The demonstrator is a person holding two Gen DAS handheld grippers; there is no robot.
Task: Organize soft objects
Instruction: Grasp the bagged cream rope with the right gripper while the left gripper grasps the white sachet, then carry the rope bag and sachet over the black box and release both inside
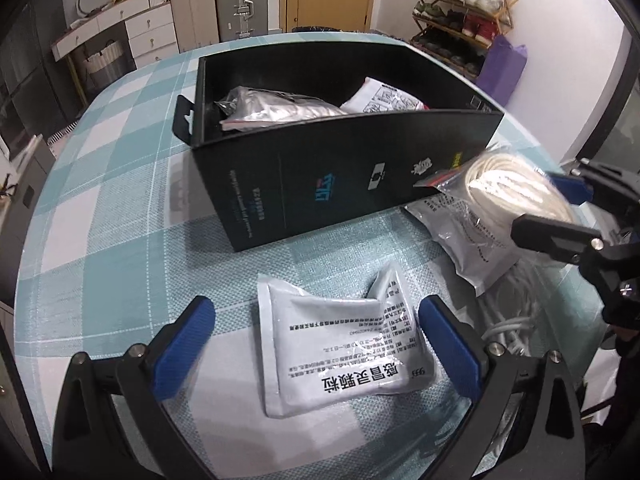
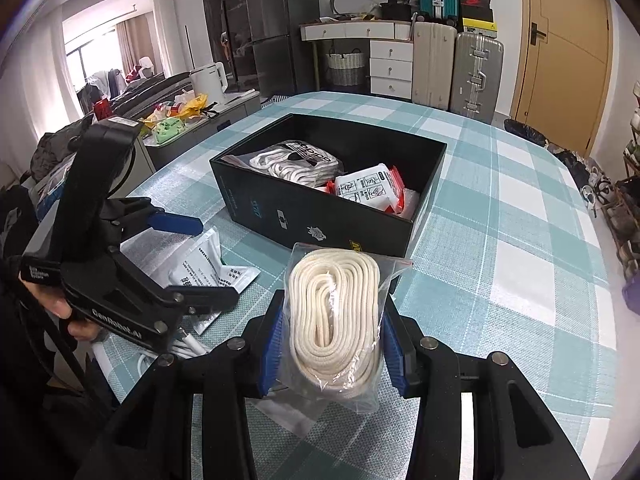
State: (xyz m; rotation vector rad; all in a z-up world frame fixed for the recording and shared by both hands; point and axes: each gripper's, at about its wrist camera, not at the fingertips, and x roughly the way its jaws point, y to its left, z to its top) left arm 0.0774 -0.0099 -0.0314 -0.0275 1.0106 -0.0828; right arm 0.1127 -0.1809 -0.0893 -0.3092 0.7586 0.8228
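Note:
A black open box (image 2: 320,220) stands on the checked tablecloth and holds a bagged white lace bundle (image 2: 296,162) and a white-and-red packet (image 2: 370,192). The box also shows in the left wrist view (image 1: 352,172). My right gripper (image 2: 334,344) is shut on a clear bag of cream rope (image 2: 334,308), held above the table in front of the box; the bag shows in the left wrist view (image 1: 516,188). My left gripper (image 1: 316,320) is open, its fingers either side of a white medicine sachet (image 1: 340,344) lying flat on the table.
A second silvery sachet (image 1: 468,240) and white cables (image 1: 508,328) lie right of the left gripper. The left gripper shows in the right wrist view (image 2: 188,256) over sachets (image 2: 208,264). Suitcases, drawers and a shoe rack stand beyond the table's far edge.

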